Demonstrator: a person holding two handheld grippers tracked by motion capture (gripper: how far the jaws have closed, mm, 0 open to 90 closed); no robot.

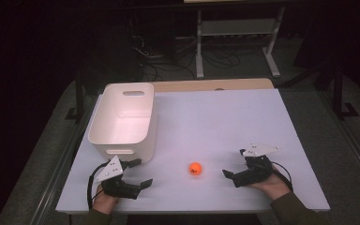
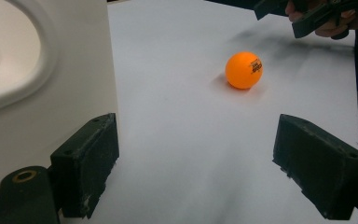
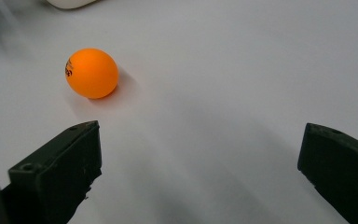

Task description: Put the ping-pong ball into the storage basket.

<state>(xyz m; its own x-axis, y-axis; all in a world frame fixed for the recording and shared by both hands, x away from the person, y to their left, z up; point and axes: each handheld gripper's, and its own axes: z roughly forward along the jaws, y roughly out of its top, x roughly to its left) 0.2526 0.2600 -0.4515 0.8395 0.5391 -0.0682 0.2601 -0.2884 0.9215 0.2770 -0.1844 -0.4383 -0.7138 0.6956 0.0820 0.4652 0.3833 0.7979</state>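
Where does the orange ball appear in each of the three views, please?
High view: the orange ball lies near the table's front edge, between the two grippers.
Left gripper view: right of centre in the upper half.
Right gripper view: upper left.
Shared landmark: the white bin, seen at the left in the left gripper view.

- A white tabletop (image 1: 243, 117) with a pale wooden strip (image 1: 215, 85) along its far edge; the surface is plain and matte
- A white plastic bin (image 1: 124, 119) stands upright on the tabletop's left part; its rim is rounded, with a slot handle (image 1: 133, 93) cut in the far wall and another in the near wall
- Beyond the tabletop, a white metal stand (image 1: 236, 42) on the dark floor; black cables (image 1: 159, 58) lie tangled beside it
- The surroundings are dark; little else can be made out
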